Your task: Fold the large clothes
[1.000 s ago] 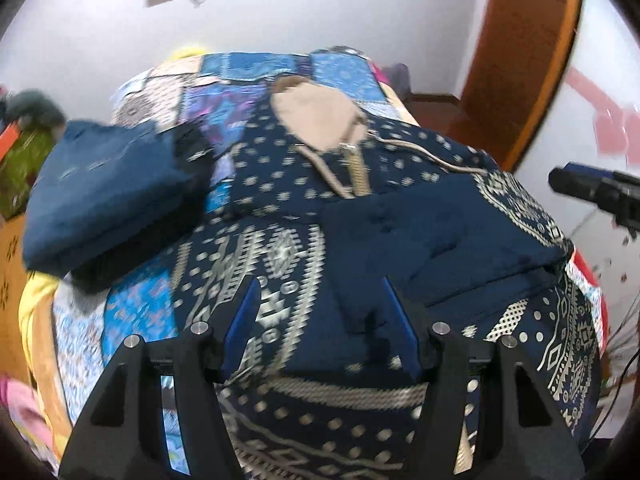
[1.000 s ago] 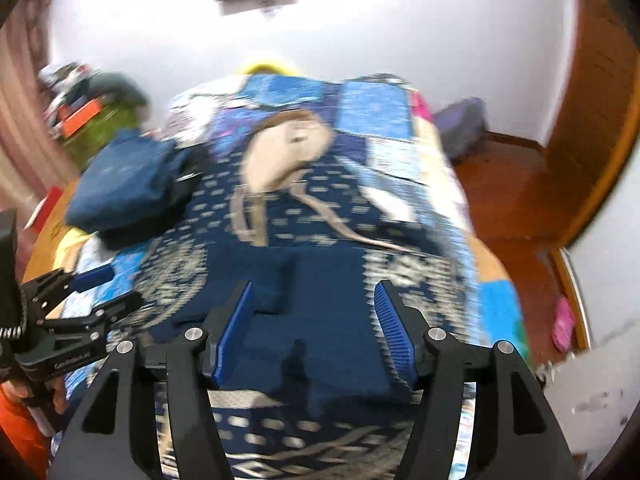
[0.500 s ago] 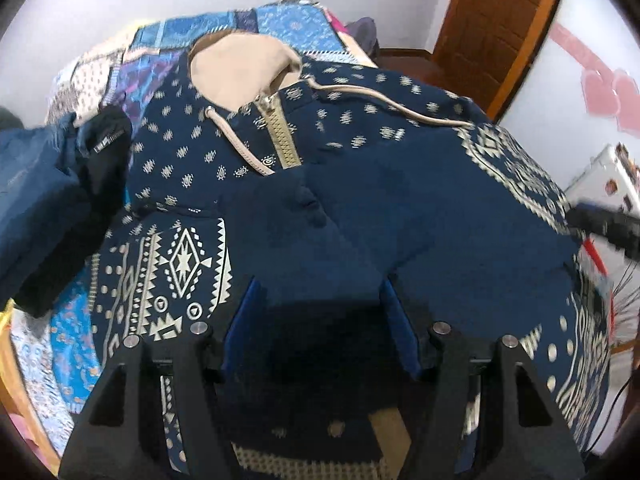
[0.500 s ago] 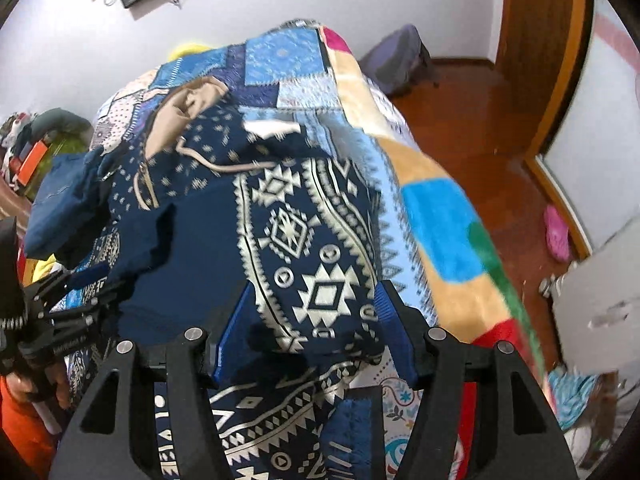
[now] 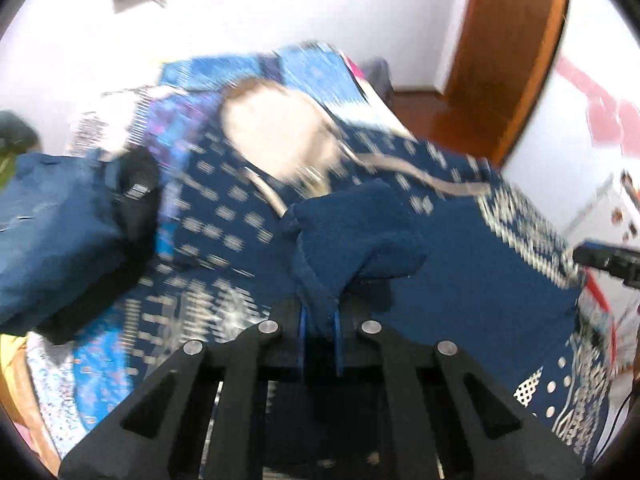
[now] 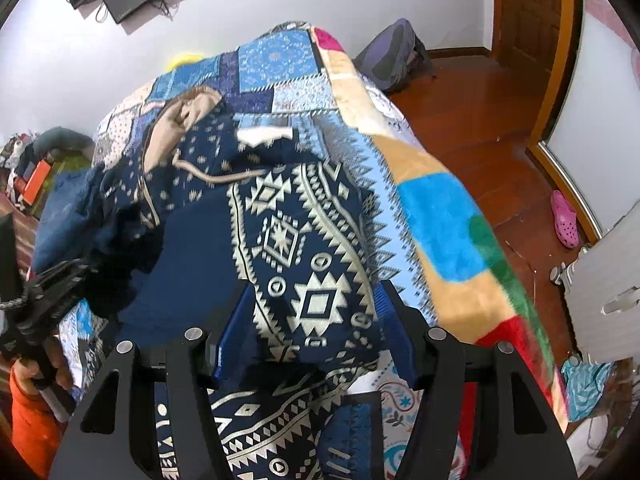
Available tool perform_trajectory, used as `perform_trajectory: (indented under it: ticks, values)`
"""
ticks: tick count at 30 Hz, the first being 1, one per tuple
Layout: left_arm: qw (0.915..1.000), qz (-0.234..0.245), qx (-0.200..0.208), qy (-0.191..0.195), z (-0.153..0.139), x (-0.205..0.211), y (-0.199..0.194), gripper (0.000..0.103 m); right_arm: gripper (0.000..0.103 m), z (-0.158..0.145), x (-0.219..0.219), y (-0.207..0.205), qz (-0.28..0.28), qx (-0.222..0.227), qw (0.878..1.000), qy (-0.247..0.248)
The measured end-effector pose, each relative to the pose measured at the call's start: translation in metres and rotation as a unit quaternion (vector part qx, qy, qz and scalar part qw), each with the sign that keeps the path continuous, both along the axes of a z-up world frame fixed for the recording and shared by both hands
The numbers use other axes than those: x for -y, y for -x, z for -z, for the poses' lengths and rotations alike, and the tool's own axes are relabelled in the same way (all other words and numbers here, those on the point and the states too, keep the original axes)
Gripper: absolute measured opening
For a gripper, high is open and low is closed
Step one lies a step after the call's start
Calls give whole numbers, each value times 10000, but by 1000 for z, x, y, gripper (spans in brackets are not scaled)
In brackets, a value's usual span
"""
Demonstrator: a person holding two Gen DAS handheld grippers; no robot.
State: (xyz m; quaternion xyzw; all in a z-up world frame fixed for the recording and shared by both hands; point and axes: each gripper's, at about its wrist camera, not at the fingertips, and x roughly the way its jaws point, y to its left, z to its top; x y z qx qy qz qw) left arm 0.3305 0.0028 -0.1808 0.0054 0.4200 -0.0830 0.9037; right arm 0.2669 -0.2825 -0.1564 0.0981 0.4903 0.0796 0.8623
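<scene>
A navy hoodie (image 5: 460, 280) with cream patterns and a beige hood (image 5: 272, 128) lies spread on a patchwork bed. My left gripper (image 5: 320, 320) is shut on a fold of its plain navy fabric (image 5: 352, 240), lifted off the bed. The left wrist view is blurred. In the right wrist view the hoodie (image 6: 280, 232) shows its patterned side panel. My right gripper (image 6: 312, 328) is open, with the patterned hem lying between its blue pads (image 6: 230, 328). The left gripper (image 6: 52, 292) shows at the left there.
A folded blue garment (image 5: 52, 232) with a black one lies on the bed's left side. The patchwork blanket (image 6: 440, 220) drops off at the right to a wooden floor (image 6: 480, 112). A pink shoe (image 6: 564, 224) and a backpack (image 6: 392, 56) lie on the floor.
My left gripper has shut on the navy fabric and lifted it. My right gripper has moved in over the patterned hem and stays open.
</scene>
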Motion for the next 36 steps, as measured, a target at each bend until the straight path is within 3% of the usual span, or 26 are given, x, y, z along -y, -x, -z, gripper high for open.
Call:
perform_trajectory:
  ticks: [3,9,15,20,28,30,36]
  values:
    - [9986,-370,262,262,-22,-36,9,9,58,-7,1,-3,34,103,9999,-7]
    - [9952,-852,392,263,-29,-77,25,8,58,-3,-12,-10,-65,39,10000,12]
    - [9923,-1204,37,276,2,-108,32,8,58,30,-27,-18,-181,-497,9986,-59]
    - [9907,-1289,-378,223,33,-116,37,10,59,37,-28,-18,-125,-629,9978,-194]
    - [9791,-1646,-1190,101,83,-131,46,33,64,33,-30,-15,-154,-571,9982,23]
    - [9784,-1701,-1170,54,85,-134,52,47,65,34,-32,-15,-148,-566,9983,71]
    - [9796,-1682,-1097,-90,72,-141,64,50,65,28,-34,-16,-126,-503,9986,119]
